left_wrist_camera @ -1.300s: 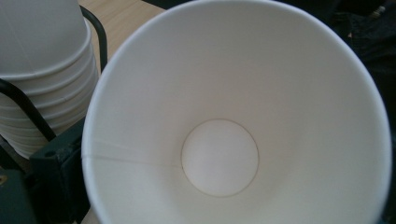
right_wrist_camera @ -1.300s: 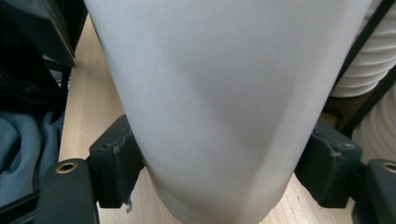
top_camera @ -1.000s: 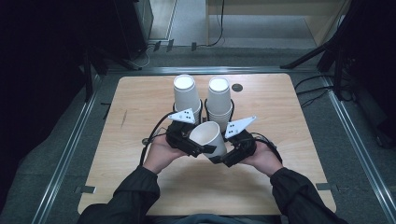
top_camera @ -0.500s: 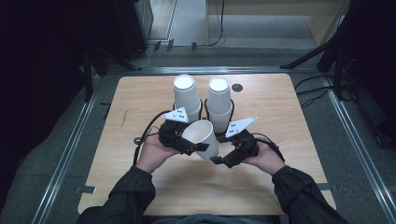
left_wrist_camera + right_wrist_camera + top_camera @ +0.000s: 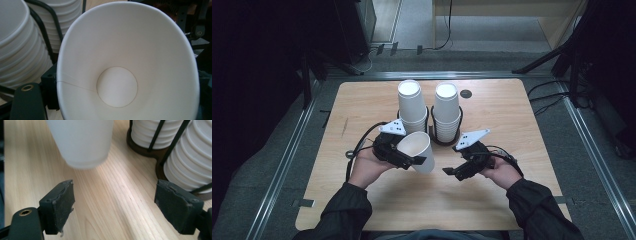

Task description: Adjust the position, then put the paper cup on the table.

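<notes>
Left tongs grasp the single paper cup across its wall, tilted, above the table just in front of the two racked cup stacks. Right tongs have just sprung apart and hold nothing. We judge a harder squeeze could crush the cup; a swing could knock the stacks. Pale wood tabletop, dim room, cables on the floor.

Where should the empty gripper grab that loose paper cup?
Probably around its bare lower wall near the base: the paper cup lies tilted in the left gripper, base toward the open right gripper, so come in from that side.
</notes>
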A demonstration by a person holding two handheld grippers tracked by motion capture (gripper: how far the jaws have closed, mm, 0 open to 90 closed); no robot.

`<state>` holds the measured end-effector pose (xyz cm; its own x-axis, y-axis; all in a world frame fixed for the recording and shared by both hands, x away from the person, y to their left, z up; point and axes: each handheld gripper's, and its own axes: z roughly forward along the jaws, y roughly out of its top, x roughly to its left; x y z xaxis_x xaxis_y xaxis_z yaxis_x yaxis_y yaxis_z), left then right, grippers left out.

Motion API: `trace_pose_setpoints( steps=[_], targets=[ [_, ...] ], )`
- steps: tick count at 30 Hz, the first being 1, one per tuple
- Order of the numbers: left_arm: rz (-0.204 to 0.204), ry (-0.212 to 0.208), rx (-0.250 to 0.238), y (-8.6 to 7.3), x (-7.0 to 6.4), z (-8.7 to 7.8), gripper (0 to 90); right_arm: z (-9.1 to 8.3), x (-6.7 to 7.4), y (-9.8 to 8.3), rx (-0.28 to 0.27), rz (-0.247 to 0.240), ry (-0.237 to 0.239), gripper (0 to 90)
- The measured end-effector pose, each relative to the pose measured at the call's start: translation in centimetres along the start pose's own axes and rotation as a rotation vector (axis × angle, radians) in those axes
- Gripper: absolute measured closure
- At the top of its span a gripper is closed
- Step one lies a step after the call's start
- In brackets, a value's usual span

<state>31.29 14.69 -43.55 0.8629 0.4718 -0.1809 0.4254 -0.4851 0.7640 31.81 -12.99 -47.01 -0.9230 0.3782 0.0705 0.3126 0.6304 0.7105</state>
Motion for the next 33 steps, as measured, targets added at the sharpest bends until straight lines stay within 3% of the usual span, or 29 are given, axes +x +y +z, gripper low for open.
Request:
trace_pose_setpoints(
  steps=[3, 7, 13, 17, 25, 26, 33],
  targets=[
    [-0.015, 0.003, 0.007, -0.3, 0.4, -0.2, 16.0, -0.1, -0.7, 0.1, 0.031, 0.028, -0.041, 20.9],
    [-0.013, 0.013, 0.018, -0.7, 0.6, -0.5, 15.9, -0.5, -1.6, 0.0, 0.023, 0.061, -0.044, 20.9],
    [-0.021, 0.059, 0.046, -1.4, 0.9, -0.8, 15.6, -0.7, -2.0, 0.3, 0.003, 0.051, -0.074, 20.9],
    [-0.028, 0.064, 0.041, -1.8, 1.2, -1.3, 15.6, -1.0, -2.2, 0.6, -0.024, 0.05, -0.087, 20.9],
    [-0.043, 0.097, 0.044, -2.8, 1.9, -2.3, 15.4, -0.7, -2.7, 0.7, -0.012, 0.054, -0.093, 20.9],
    [-0.031, 0.118, 0.049, -2.9, 1.9, -2.5, 15.4, -0.7, -2.7, 0.7, -0.013, 0.054, -0.097, 20.9],
    [-0.046, 0.132, 0.049, -3.3, 2.7, -3.4, 15.4, -0.6, -3.4, 0.4, 0.008, 0.081, -0.149, 20.9]
  ],
)
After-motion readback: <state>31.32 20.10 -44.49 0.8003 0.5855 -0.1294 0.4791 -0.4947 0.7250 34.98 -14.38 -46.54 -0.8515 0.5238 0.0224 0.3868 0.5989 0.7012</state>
